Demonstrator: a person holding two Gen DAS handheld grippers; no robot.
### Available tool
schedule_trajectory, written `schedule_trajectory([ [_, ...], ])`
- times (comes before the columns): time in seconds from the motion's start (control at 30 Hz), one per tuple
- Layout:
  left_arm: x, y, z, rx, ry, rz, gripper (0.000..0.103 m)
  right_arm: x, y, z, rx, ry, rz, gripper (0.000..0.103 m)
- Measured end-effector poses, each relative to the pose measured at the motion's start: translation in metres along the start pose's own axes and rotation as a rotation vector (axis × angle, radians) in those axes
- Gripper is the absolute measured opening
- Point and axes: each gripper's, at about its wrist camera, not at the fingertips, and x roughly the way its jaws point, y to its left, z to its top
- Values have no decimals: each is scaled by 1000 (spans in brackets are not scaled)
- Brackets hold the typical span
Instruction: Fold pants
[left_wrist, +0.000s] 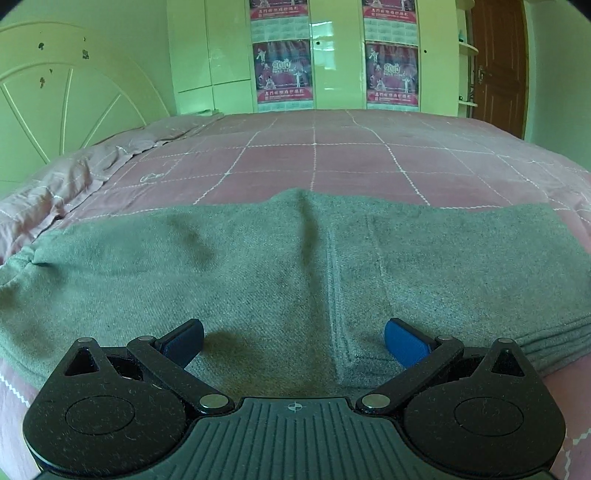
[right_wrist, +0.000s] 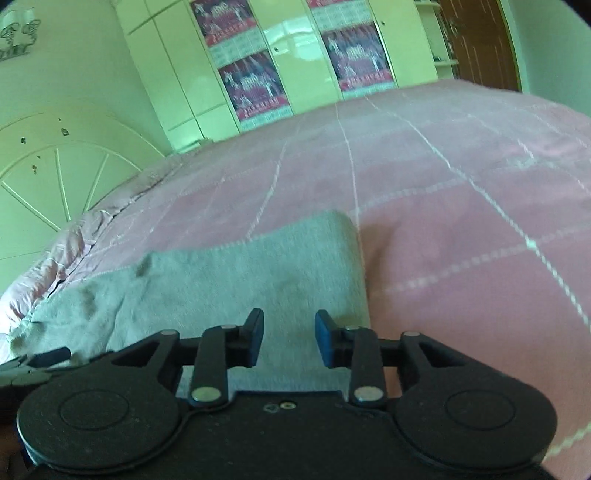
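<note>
From my left wrist view: the grey pants (left_wrist: 295, 266) lie folded flat across the near part of the bed (left_wrist: 332, 155), on a pink checked cover. Stacked layer edges show at their right end, and a seam runs toward me down the middle. The left hand-held gripper (left_wrist: 293, 341) sits low over the near edge of the pants with its jaws spread wide; nothing is between the blue pads (left_wrist: 404, 341), and bare grey cloth shows in the gap.

From my right wrist view: the picture is motion-blurred. The right hand-held gripper (right_wrist: 289, 339) is over the right end of the pants (right_wrist: 236, 273), close to their folded right edge, with pink cover just beside it. Its jaws stand narrowly apart, and cloth shows below through the gap. I see no fabric pinched between the pads (right_wrist: 322, 341), though with the blur I cannot be fully sure they are off the cloth. A dark part of the other gripper pokes in at the far left edge.

Background: white headboard (left_wrist: 62, 99) on the left, a pale wardrobe (left_wrist: 229, 55) with red posters (left_wrist: 282, 72) behind the bed, brown door (left_wrist: 498, 62) at right
</note>
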Motion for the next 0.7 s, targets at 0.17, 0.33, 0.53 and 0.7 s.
schedule_trajectory([
  [0.17,8,7,-1,-18,-3,-8,103,37,2,13,-65,101,-93,24],
  [0.33,8,8,-4,-32,-8,-12,103,42,10,13,-136,91,-87,25],
  [0.53,9,11,-7,-54,-17,-21,103,53,8,42,-125,33,-108,25],
  [0.7,10,13,-8,-61,-18,-31,103,95,-7,56,-113,116,-133,28],
])
